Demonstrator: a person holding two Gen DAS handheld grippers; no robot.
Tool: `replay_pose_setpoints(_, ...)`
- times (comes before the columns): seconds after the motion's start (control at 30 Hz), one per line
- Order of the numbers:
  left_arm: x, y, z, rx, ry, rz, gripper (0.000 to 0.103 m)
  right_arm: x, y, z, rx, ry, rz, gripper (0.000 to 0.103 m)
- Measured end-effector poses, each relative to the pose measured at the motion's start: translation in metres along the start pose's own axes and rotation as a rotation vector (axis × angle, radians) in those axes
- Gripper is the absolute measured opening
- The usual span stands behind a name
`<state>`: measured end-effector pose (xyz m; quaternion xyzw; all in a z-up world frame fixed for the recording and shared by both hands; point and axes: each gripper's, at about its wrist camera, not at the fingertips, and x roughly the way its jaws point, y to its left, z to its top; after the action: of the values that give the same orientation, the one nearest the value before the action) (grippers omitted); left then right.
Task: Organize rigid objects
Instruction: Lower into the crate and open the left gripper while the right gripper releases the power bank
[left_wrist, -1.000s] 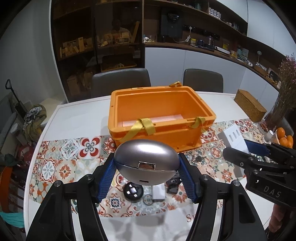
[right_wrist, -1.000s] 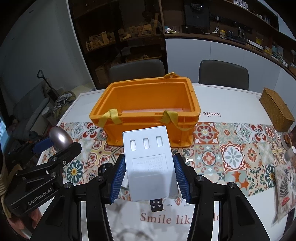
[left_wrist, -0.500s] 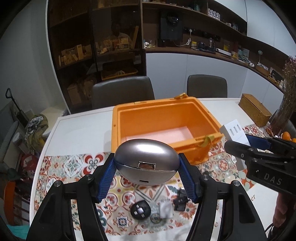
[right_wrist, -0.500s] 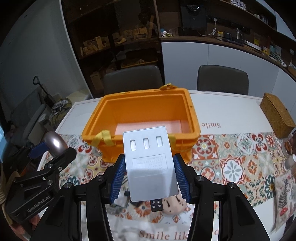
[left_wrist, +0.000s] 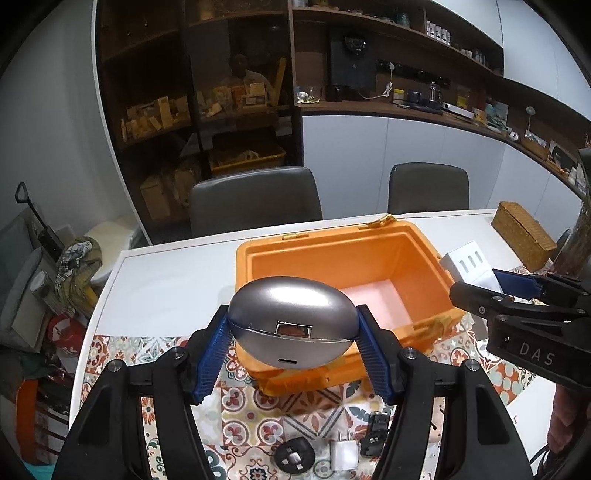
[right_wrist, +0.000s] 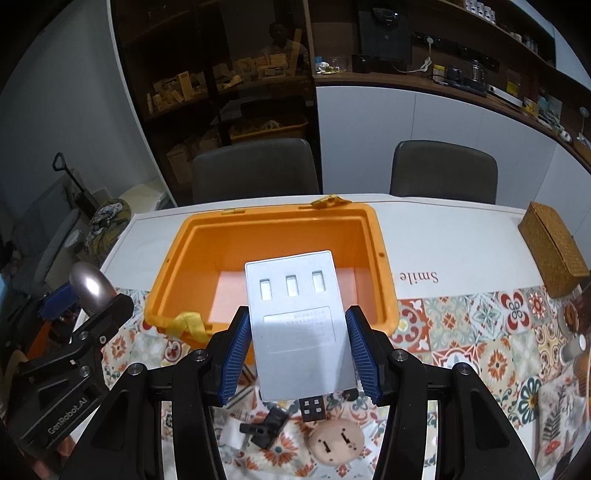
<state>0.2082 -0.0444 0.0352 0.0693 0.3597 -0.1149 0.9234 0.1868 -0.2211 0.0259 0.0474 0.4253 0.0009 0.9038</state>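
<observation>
My left gripper is shut on a grey egg-shaped case and holds it above the near left rim of the open orange bin. My right gripper is shut on a flat silver-white box with three slots and holds it above the near rim of the orange bin. The bin's pale floor looks bare. In the right wrist view the left gripper with the case is at the left; in the left wrist view the right gripper with the box is at the right.
Small items lie on the patterned runner near me: a black round adapter, a white plug, a black clip, a beige round piece. A woven box stands at the right. Two chairs stand behind the table.
Both grippers have risen and moved forward toward the bin with their objects still held. The bin now shows from higher up, with more of its floor visible.
</observation>
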Motion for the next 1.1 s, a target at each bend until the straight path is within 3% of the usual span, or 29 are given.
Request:
replay_pose_setpoints(0.47, 0.050, 0.001, 0.032, 0.024, 0.078, 0.017, 0.065, 0.041, 0.004, 0.033, -0.032, 0.088, -0.019, 0.052)
replay_pose_setpoints(0.57, 0.066, 0.002, 0.038, 0.013, 0.119, -0.011, 0.065, 0.052, 0.005, 0.039, -0.042, 0.115, -0.026, 0.052)
replay_pose_setpoints(1.1, 0.127, 0.003, 0.041, 0.007, 0.273, -0.005, 0.065, 0.112, -0.003, 0.056, -0.053, 0.236, -0.053, 0.052)
